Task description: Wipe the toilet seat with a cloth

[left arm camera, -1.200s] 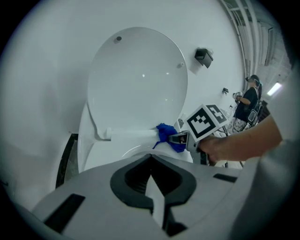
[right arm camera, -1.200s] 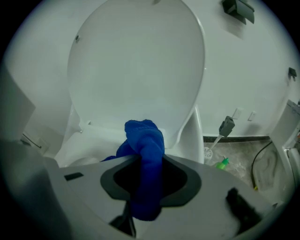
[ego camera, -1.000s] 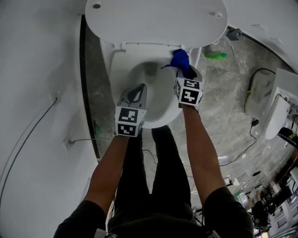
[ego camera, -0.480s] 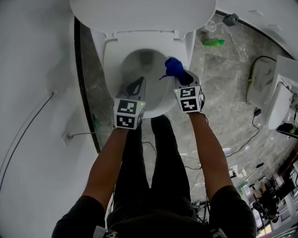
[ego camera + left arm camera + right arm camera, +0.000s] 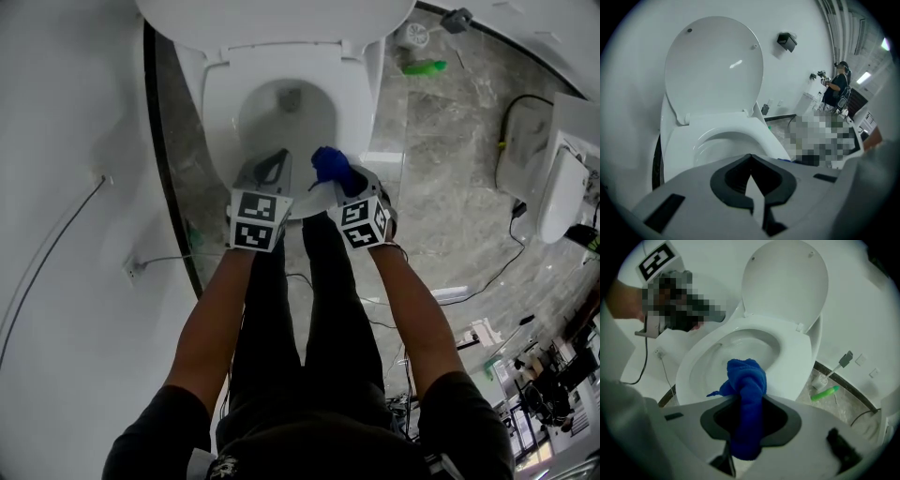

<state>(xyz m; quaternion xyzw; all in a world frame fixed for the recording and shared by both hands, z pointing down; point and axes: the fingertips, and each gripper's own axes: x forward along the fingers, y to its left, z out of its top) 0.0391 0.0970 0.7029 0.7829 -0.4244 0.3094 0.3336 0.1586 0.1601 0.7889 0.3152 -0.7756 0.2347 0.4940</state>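
Cloth (image 5: 746,378) — plush, blue — sits clamped in right tongs (image 5: 747,403) over glossy oval seat (image 5: 799,365); left tongs (image 5: 750,157) closed.

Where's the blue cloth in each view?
Head view: blue cloth at centre, in the right gripper, over the seat's front rim.
Left gripper view: not clearly in it; at most a blue sliver right of the seat.
Right gripper view: low centre, clamped between the jaws.
Shared landmark: the raised lid, top of every view.

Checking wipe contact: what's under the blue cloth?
The toilet seat shows around the blue cloth, held by the right gripper. The patch beneath is covered, so contact is unconfirmed.
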